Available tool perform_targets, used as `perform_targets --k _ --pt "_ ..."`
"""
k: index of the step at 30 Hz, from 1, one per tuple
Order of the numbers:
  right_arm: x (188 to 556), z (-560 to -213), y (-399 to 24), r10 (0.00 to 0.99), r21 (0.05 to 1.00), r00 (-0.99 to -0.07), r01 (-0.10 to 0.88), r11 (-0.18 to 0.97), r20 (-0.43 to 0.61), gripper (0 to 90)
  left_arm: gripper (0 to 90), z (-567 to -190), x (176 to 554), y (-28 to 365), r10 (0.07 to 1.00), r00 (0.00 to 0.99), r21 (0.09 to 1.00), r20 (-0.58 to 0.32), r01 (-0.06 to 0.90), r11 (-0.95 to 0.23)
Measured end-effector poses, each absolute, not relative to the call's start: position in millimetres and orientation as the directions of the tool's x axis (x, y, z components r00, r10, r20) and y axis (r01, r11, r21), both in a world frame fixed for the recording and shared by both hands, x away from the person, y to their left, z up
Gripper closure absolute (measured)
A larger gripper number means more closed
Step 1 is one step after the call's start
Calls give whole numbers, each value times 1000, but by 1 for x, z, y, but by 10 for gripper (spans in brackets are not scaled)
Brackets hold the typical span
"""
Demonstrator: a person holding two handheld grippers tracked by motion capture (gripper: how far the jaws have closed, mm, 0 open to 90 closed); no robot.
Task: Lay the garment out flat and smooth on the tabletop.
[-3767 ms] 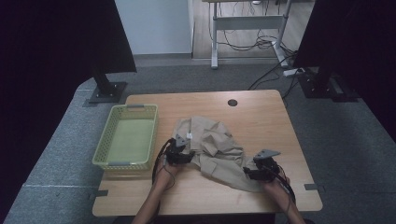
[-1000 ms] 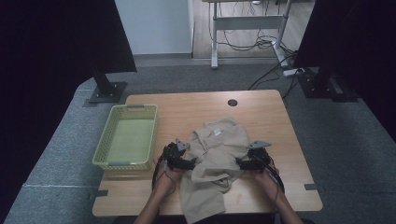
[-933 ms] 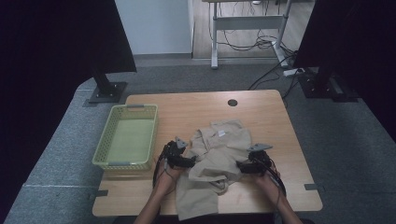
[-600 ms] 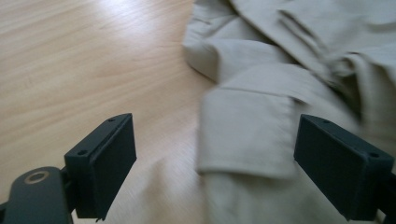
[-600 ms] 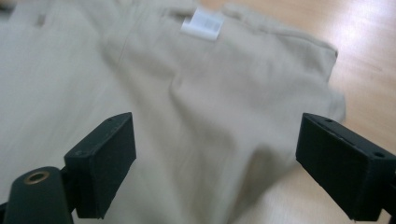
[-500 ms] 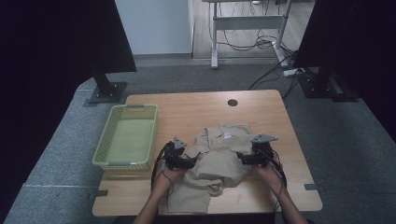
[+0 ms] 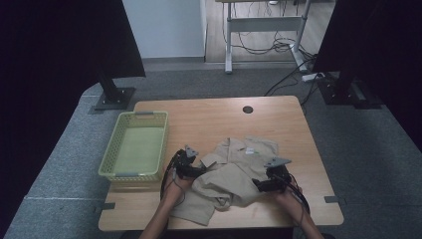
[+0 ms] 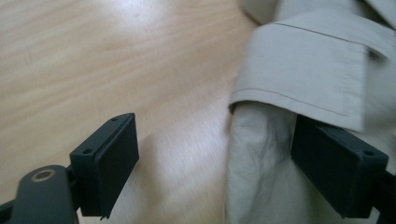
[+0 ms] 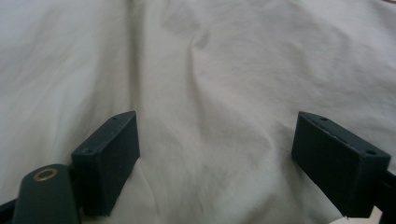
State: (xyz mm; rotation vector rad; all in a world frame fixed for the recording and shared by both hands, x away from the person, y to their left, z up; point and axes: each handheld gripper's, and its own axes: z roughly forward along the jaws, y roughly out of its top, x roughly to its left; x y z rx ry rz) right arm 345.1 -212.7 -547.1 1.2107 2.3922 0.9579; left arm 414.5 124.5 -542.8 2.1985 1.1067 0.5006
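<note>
Both grippers point(image 7: 196, 172) point(image 7: 259, 185) agape over shirt point(image 7: 234, 174)

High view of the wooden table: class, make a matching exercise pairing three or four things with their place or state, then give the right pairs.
Things:
1. beige cotton shirt
2. yellow-green plastic mesh basket
3. left gripper
4. round dark cable hole

Places or states:
A. far middle of the tabletop
B. open, at the shirt's left edge
C. left part of the table, nothing in it
D. crumpled between the two grippers

Pairs: 1-D, 2-C, 3-B, 4-A
</note>
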Motion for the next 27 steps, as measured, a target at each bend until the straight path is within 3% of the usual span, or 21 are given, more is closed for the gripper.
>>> perform_targets --k 3,5,11,16,17,23,27 --pt "335 -544 -211 784 656 -620 610 445 45 137 196 -541 422 122 807 586 673 76 567 -474" --pt "336 -537 -214 755 635 -647 629 449 107 135 208 -535 424 118 767 624 674 151 503 -541" --pt "367 -526 -228 808 729 -588 567 384 31 130 203 -531 413 120 780 621 685 76 536 -494" --pt "388 -550 -236 820 702 -572 581 413 -9 141 198 -542 401 133 794 607 676 36 571 -467" --pt "386 -552 -237 821 717 -571 580 387 18 177 198 -542 399 135 795 605 678 28 573 -460" --pt "354 -548 -238 827 682 -561 618 391 33 173 191 -543 407 132 773 632 683 57 540 -492" --pt "322 -544 -234 813 656 -581 627 419 35 166 191 -546 425 133 776 631 694 -7 562 -450"
